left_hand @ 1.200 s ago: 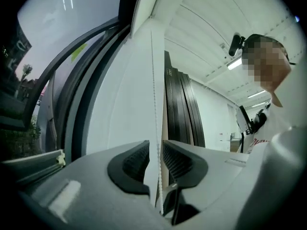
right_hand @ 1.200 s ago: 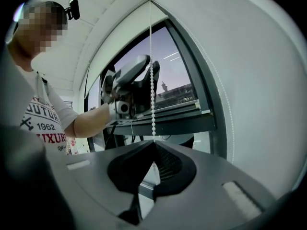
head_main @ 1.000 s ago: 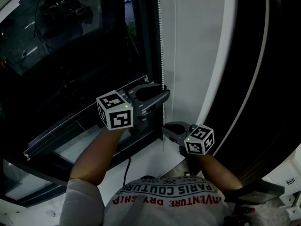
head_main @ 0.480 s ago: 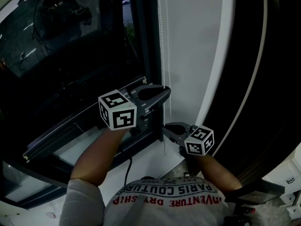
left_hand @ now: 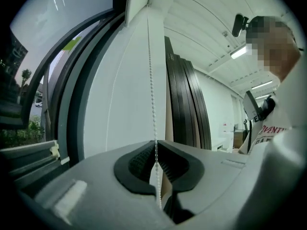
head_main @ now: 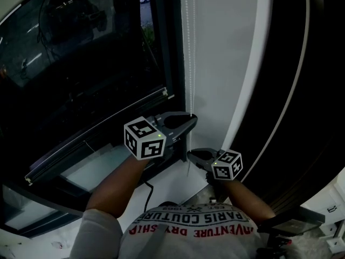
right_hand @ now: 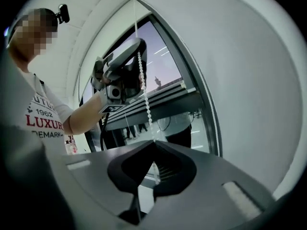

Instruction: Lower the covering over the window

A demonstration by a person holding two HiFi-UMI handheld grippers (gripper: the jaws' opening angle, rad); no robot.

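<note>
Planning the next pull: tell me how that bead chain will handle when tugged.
Probably floppy: the bead chain is thin and hangs plumb. Likely light for its length. Its small round beads might slip, though the left gripper holds it with shut jaws.

Reaching forward with both bare forearms, left (head_main: 116, 179) and right (head_main: 245, 196). Holding the grey two-jaw left tool (head_main: 191, 118) higher, jaws pinched together on a thin white bead chain (left_hand: 151, 80). Holding the matching right tool (head_main: 189, 154) just below, jaws likewise clamped on that chain, marker cube uppermost.
</note>
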